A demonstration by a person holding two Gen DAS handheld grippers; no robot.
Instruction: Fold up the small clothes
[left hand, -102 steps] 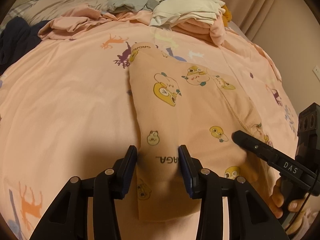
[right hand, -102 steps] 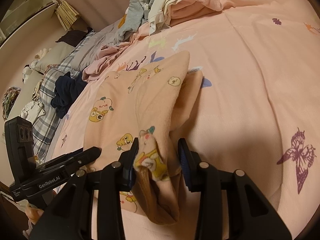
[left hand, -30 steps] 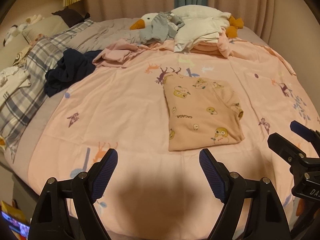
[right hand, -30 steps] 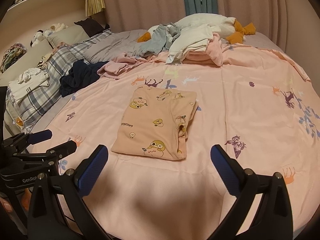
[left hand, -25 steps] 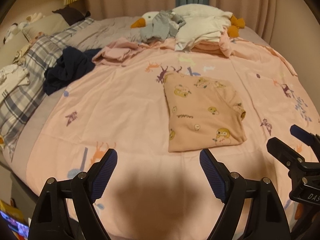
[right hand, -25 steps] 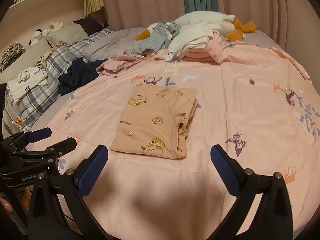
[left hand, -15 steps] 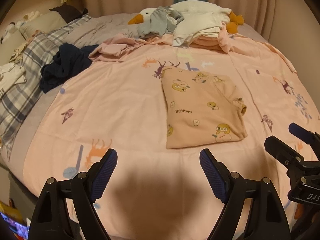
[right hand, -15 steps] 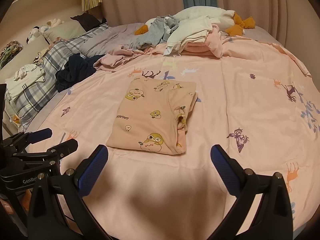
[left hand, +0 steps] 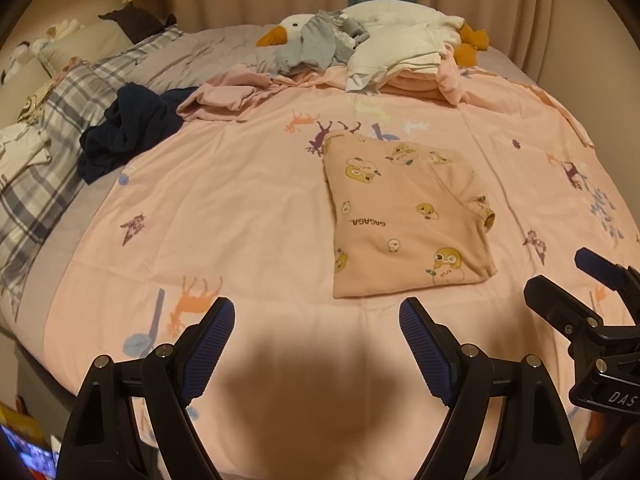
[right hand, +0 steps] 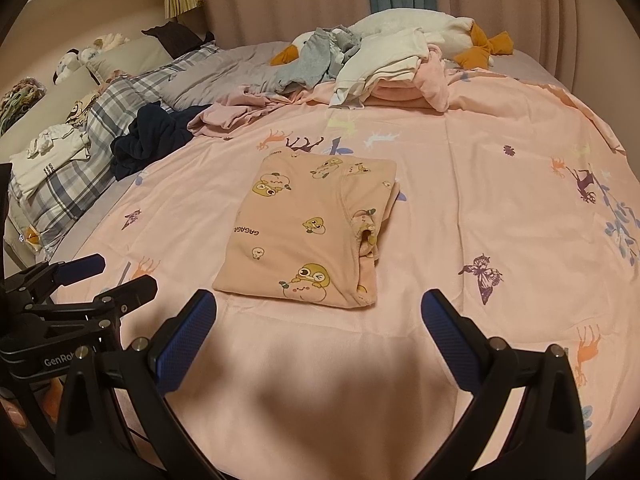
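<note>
A small peach garment [left hand: 404, 220] printed with cartoon ducks lies folded into a neat rectangle on the pink bedspread [left hand: 240, 208]. In the right wrist view the same folded garment [right hand: 312, 232] sits just beyond the fingers, its sleeve cuff tucked along the right edge. My left gripper [left hand: 316, 320] hangs open over the near bedspread, short of the garment, with nothing between its blue pads. Wide open and empty too, my right gripper [right hand: 320, 314] hovers in front of the garment's near edge. Each gripper shows at the side of the other's view.
A pile of unfolded clothes [left hand: 384, 56] and a plush goose [left hand: 288, 32] lie at the far end of the bed. A dark navy garment [left hand: 128, 128] and a crumpled pink one [left hand: 224, 96] lie at the left, beside plaid bedding [left hand: 36, 168]. Curtains hang behind.
Earlier both grippers were shut on the garment's near edge; both have since let go, opened and drawn back. Over the last second the views only shifted slightly.
</note>
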